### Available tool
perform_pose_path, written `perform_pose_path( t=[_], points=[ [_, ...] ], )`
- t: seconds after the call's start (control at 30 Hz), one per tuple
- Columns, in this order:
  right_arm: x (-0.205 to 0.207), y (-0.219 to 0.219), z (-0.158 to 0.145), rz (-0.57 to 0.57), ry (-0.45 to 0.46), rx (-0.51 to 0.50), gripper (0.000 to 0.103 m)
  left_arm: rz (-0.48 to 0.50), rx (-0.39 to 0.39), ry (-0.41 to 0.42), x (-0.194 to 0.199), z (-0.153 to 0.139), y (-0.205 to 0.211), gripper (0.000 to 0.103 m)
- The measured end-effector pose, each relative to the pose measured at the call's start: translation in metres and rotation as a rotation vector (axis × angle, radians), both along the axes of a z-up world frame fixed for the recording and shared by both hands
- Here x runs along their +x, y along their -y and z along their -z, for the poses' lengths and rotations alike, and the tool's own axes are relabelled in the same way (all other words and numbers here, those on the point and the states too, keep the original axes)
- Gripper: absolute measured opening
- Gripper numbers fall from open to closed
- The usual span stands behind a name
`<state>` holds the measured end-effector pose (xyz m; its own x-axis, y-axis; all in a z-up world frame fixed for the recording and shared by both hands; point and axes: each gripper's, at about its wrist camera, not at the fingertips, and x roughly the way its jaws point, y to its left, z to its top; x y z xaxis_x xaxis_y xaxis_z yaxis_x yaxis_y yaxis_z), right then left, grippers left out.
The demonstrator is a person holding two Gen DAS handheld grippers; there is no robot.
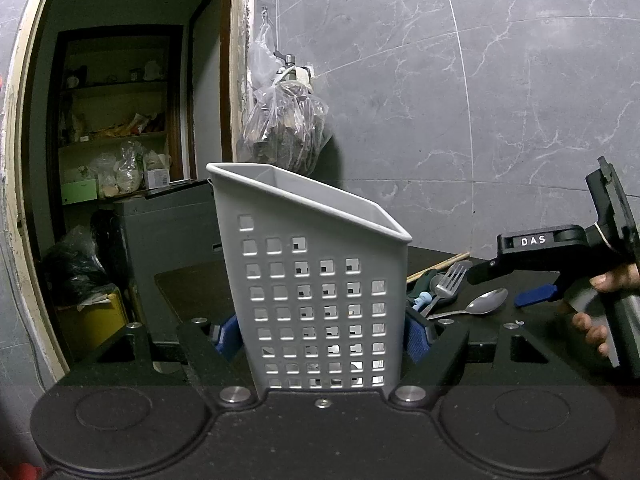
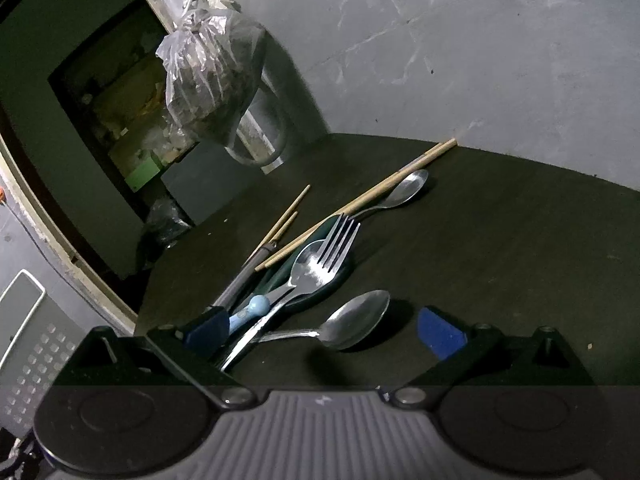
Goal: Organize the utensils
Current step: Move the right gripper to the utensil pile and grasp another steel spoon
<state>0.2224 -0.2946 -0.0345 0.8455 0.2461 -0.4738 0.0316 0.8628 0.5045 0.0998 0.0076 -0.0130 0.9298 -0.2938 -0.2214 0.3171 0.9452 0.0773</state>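
My left gripper [image 1: 320,338] is shut on a grey perforated utensil holder [image 1: 312,280], its blue pads [image 1: 416,340] pressing on both sides near the base. The holder stands upright on the black table and looks empty at its rim. To its right lies a pile of utensils: a fork [image 2: 336,244], a spoon [image 2: 356,320], a farther spoon [image 2: 408,186], wooden chopsticks [image 2: 380,192] and a light blue handle [image 2: 256,306]. My right gripper [image 2: 322,336] is open, low over the table, with the near spoon's bowl between its fingers, untouched. In the left wrist view the right gripper [image 1: 508,286] hovers by the spoon [image 1: 486,302].
A plastic bag [image 1: 280,128] hangs on the grey marble wall behind the holder. Left of the table an open doorway shows cluttered shelves [image 1: 116,120] and a grey box [image 1: 172,232]. A person's hand [image 1: 600,320] holds the right gripper. The table [image 2: 500,240] is dark.
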Motion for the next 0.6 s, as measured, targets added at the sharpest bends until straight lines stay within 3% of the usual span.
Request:
perform_pose_path(
  t=[0.2,0.4,0.57,0.6],
  points=[
    [0.001,-0.006,0.000,0.024,0.004,-0.057,0.099,0.001,0.000,0.000,0.000,0.000,0.000,0.078],
    [0.001,-0.013,0.000,0.055,0.007,-0.115,0.087,0.000,0.001,0.000,0.000,0.000,0.000,0.078],
    [0.003,-0.013,0.000,0.057,-0.007,-0.137,0.056,0.001,0.000,0.000,0.000,0.001,0.000,0.078],
    [0.003,-0.013,0.000,0.059,-0.009,-0.136,0.056,0.001,0.000,0.000,-0.001,0.001,-0.001,0.078]
  ],
)
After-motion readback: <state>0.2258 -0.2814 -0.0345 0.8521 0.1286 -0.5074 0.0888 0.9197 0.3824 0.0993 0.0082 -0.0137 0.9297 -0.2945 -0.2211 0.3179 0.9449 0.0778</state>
